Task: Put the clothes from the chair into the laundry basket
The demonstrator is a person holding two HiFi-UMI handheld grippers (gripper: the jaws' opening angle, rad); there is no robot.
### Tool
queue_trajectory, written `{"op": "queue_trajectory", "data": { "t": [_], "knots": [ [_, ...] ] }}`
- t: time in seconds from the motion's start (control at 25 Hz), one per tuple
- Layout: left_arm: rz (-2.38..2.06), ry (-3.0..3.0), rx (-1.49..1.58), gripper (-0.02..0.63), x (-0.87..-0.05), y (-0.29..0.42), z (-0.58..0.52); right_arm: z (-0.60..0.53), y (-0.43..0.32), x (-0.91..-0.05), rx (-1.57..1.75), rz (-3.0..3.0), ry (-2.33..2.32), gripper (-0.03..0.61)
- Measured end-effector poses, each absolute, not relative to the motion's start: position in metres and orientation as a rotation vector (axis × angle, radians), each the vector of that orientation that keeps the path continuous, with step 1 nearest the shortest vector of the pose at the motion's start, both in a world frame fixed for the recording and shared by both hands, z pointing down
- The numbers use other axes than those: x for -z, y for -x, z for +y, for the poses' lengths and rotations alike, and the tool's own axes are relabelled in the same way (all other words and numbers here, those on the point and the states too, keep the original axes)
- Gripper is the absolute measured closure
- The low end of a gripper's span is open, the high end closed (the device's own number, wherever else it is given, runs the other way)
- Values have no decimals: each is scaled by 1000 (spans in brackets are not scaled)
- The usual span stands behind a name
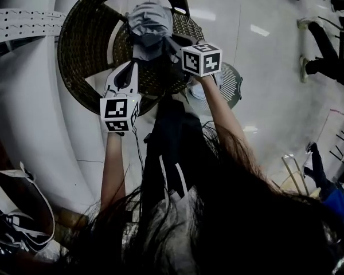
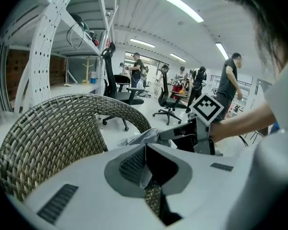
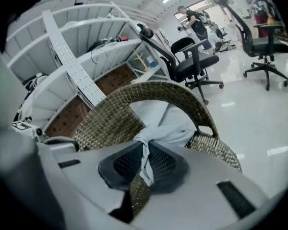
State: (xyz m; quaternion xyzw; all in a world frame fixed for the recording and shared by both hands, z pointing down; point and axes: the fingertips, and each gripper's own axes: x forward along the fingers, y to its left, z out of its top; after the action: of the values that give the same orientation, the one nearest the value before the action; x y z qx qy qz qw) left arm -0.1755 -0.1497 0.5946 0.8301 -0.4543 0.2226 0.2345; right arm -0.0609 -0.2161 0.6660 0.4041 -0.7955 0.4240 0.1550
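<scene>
- Nearest, in the head view, long dark hair [image 1: 246,222] fills the 5 o'clock corner. The left forearm [image 1: 112,171] and the right forearm [image 1: 226,125] reach up toward 12 o'clock.
- The left claw [image 2: 144,150] has its jaws pressed together. A small pale fold of the grey garment [image 3: 165,131] sits between the pads.
- The right claw [image 3: 145,150] sits just to the 2 o'clock side of the left one. It is pinching the same garment, and a twisted strip of cloth runs down between its two meshed pads.
- The grey garment is bunched at both claws, over the seat of the wicker chair [image 1: 80,44], at 12 o'clock in the head view. Whether its far end touches the seat cannot be told.
- A round slatted container [image 1: 234,87] stands on the pale floor [image 1: 264,67] at 2 o'clock, just beside the chair. The right forearm partly covers it.
- A white perforated shelving frame [image 1: 23,22] rises at 10 o'clock, behind the chair.
- Farther off, black office chairs [image 3: 194,63] stand at 1 o'clock in the right gripper view.
- Farthest, people [image 2: 229,80] stand at 2 o'clock in the left gripper view.
</scene>
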Motion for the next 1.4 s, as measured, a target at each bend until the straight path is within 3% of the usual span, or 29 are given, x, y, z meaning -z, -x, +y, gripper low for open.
{"op": "queue_trajectory", "data": {
  "t": [0.32, 0.76, 1.4],
  "knots": [
    [-1313, -2325, -558, 594, -540, 148, -138, -172, 38, -563, -1275, -2435, -1231, 535],
    [-1278, -2385, -479, 594, -461, 88, -88, -92, -50, -438, -1232, -2516, -1413, 535],
    [-1082, -2562, -516, 594, -377, -4, 13, 42, -164, -353, -1182, -2481, -1712, 535]
  ]
}}
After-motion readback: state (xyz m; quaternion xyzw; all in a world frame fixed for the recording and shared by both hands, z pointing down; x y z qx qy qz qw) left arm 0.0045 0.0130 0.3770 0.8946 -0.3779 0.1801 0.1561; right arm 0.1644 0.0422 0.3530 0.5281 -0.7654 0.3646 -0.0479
